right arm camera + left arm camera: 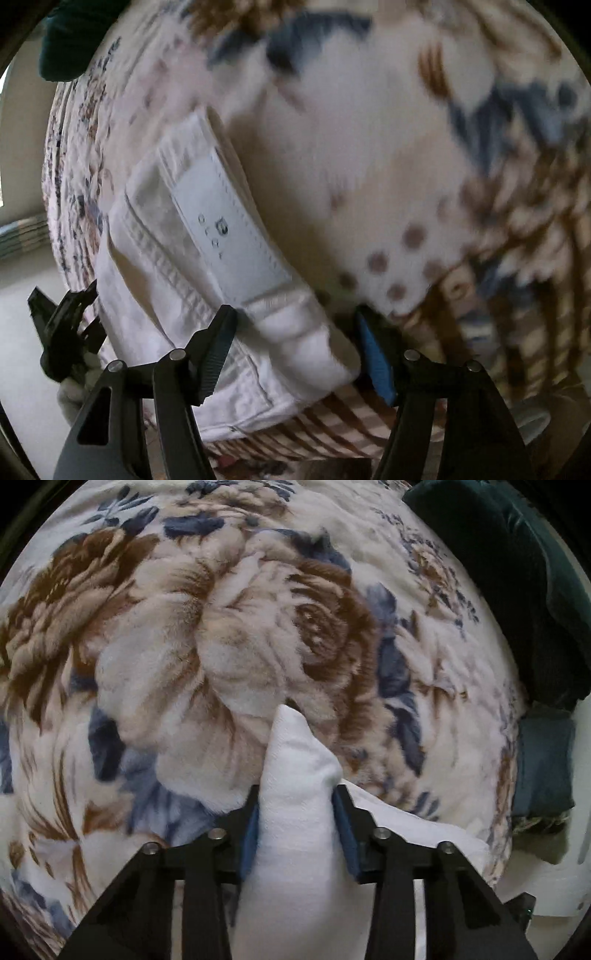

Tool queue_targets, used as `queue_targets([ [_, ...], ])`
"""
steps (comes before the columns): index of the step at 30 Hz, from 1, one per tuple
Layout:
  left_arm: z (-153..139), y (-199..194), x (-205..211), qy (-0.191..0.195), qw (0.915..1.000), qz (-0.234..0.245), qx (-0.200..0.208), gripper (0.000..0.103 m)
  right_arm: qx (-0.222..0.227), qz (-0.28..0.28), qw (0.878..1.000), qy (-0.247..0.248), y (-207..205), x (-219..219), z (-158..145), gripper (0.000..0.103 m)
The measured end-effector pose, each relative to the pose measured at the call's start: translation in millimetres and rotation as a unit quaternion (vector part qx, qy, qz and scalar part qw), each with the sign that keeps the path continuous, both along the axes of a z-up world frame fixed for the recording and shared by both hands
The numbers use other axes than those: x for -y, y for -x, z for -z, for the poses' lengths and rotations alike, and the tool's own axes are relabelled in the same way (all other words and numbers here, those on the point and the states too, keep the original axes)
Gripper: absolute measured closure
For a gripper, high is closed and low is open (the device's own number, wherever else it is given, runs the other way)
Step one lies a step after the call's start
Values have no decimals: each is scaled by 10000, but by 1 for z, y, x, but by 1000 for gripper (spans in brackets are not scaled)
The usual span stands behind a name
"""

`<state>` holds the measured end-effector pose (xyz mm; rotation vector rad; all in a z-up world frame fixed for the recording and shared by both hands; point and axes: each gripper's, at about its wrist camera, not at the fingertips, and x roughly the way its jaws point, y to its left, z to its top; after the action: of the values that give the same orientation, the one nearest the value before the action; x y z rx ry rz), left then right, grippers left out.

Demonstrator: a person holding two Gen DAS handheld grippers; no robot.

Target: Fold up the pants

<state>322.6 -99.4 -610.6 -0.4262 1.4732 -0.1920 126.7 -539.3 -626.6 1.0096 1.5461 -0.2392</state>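
L claw (295,834) pinching white pants (295,812), R claw (295,350) spread over waistband, floral blanket (184,646) underneath, dark pillow (517,572) near

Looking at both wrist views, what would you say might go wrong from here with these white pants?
The left tool pinches only a narrow bunch of the white pants, so the cloth may slip out. The right tool is open around the folded waistband end; closing there might catch the floral blanket too.
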Motion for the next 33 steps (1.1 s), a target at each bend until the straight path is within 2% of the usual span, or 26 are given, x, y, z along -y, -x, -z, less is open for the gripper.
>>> queue_targets([
  [2, 10, -2, -16, 290, 9987, -376, -192, 74, 72, 62, 9999, 53, 3, -2, 3, 35],
  [4, 20, -3, -31, 666, 9934, -845, -408, 74, -59, 209, 9996, 184, 8, -1, 8, 37],
  [8, 8, 1, -34, 838, 9902, -1045, -395, 72, -152, 428, 9990, 55, 13, 2, 4, 37],
  [11, -5, 9, -33, 886, 9914, -913, -317, 65, 51, 814, 9956, -452, 30, 6, -3, 35],
  [13, -13, 18, -30, 838, 9935, -719, -265, 47, 97, 1069, 9915, -737, 47, 3, -1, 32],
  [17, -17, 37, -24, 819, 9955, -418, -232, 42, 78, 1185, 9869, -1090, 59, -6, 22, 32],
  [20, -17, 47, -28, 918, 9951, -317, -204, 39, 133, 1583, 9742, -1606, 77, -10, 27, 32],
  [24, -11, 69, -26, 1136, 9931, -13, -301, 32, 610, 1413, 9660, -2080, 78, -40, 38, 28],
  [26, -4, 81, -25, 1162, 9925, 125, -354, 32, 778, 1092, 9707, -1993, 64, -50, 51, 24],
  [27, 1, 88, -26, 1251, 9912, 127, -403, 31, 866, 1046, 9708, -1980, 59, -53, 54, 19],
  [29, 6, 96, -30, 1434, 9884, 6, -494, 30, 1023, 1043, 9709, -1900, 47, -59, 55, 18],
  [32, 9, 102, -36, 1644, 9849, -189, -509, 30, 1497, 1120, 9674, -1711, 43, -68, 27, 18],
  [33, 10, 102, -37, 1676, 9844, -190, -497, 30, 1710, 894, 9675, -1636, 40, -74, 12, 18],
])
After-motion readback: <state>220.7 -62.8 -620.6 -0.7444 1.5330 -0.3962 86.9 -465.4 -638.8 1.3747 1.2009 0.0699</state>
